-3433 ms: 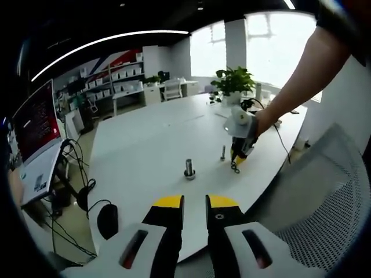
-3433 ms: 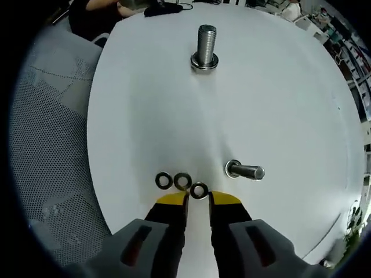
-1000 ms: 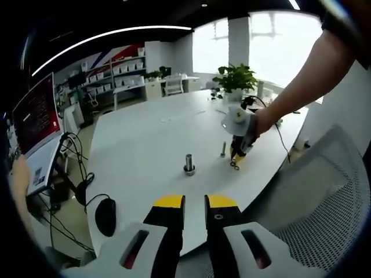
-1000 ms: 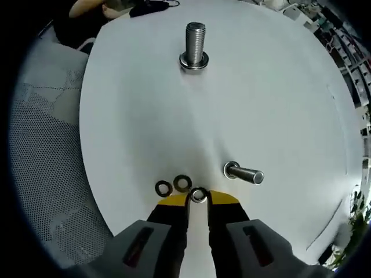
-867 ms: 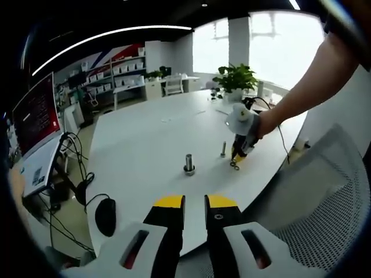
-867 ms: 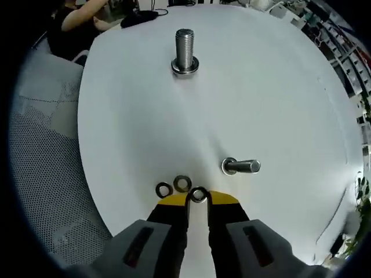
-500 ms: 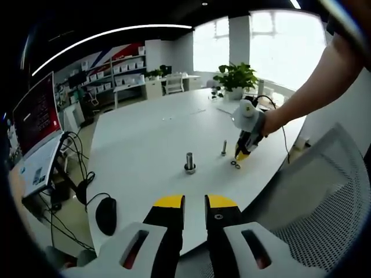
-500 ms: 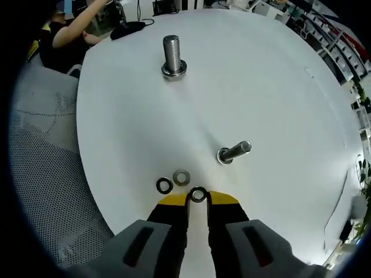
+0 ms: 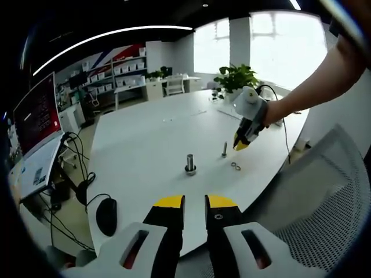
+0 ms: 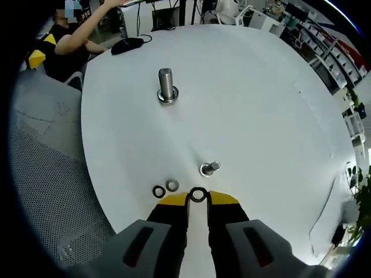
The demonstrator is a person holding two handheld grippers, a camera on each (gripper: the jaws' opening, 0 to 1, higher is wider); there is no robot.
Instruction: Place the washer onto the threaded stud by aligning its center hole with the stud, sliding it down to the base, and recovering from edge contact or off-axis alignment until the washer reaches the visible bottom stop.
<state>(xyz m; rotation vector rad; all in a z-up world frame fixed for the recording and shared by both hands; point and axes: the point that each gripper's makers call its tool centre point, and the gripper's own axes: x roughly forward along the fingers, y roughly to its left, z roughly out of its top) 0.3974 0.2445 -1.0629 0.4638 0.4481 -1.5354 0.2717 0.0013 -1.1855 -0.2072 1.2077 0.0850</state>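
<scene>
**Ana:** Where was the washer?

**Ben:** The small dark metal ring washer (image 10: 197,195) sat pinched between the yellow tips of the right tongs (image 10: 197,198). The jaws were close together, gripping the ring by its edges. It was up off the big white round surface (image 10: 261,116).

**Ana:** Were there more rings?

**Ben:** Yes. Two more small metal rings (image 10: 165,188) lay flat on the surface, side by side, just left of the right tongs' tips in the right gripper view. In the left gripper view they were tiny specks (image 9: 235,166) below the right tongs (image 9: 240,145).

**Ana:** And the stud?

**Ben:** A short thin shiny threaded stud (image 10: 210,168) stood near the tips of the tongs, a bit past them and to the right. The washer was not on it. It was near but apart from it. A thicker, taller grey threaded stud with a round base (image 10: 167,86) stood well apart, farther across the surface.

**Ana:** What about the other tongs?

**Ben:** The left tongs (image 9: 194,202) hung at the near edge of the surface with nothing in them. Their yellow tips stood a narrow gap apart. From there I saw a bare arm (image 9: 324,81) holding the right tongs over the thin stud (image 9: 224,150), with the thick stud (image 9: 190,164) to its left.

**Ana:** Anything else?

**Ben:** A black computer mouse (image 9: 106,216), a white mesh chair (image 9: 330,197) and a green leafy plant (image 9: 235,78).
</scene>
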